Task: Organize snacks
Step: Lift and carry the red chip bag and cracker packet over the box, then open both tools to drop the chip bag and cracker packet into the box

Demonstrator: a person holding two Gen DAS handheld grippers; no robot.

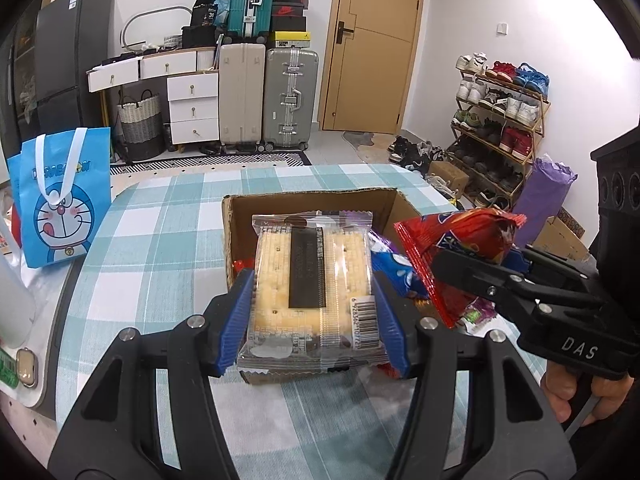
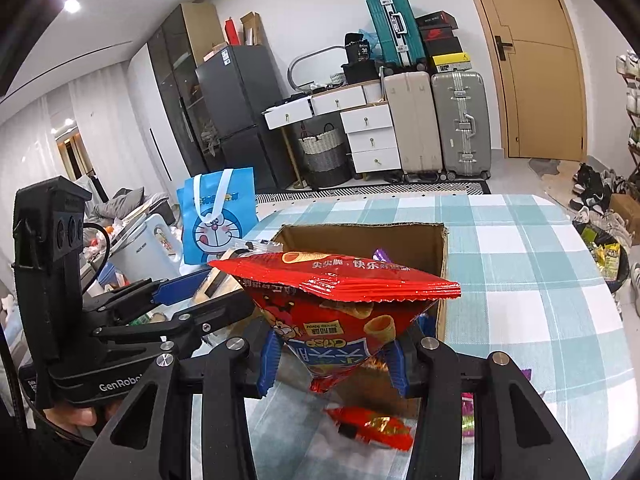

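Note:
My left gripper (image 1: pixel 314 312) is shut on a clear-wrapped cracker packet (image 1: pixel 312 280), its blue pads pressing both long sides. It holds the packet over the near edge of an open cardboard box (image 1: pixel 240 216). My right gripper (image 2: pixel 332 360) is shut on the lower tip of a red cone-snack bag (image 2: pixel 336 308), held just in front of the same box (image 2: pixel 360 236). In the left wrist view that red bag (image 1: pixel 460 248) hangs at the box's right side in the right gripper (image 1: pixel 472 258). The left gripper (image 2: pixel 216 292) shows at the left of the right wrist view.
A blue and white packet (image 1: pixel 394 270) lies in the box. A small red packet (image 2: pixel 372 428) and a purple one (image 2: pixel 468 420) lie on the checked tablecloth (image 2: pixel 520 264) near me. A blue cartoon bag (image 1: pixel 64 200) stands at the table's left edge.

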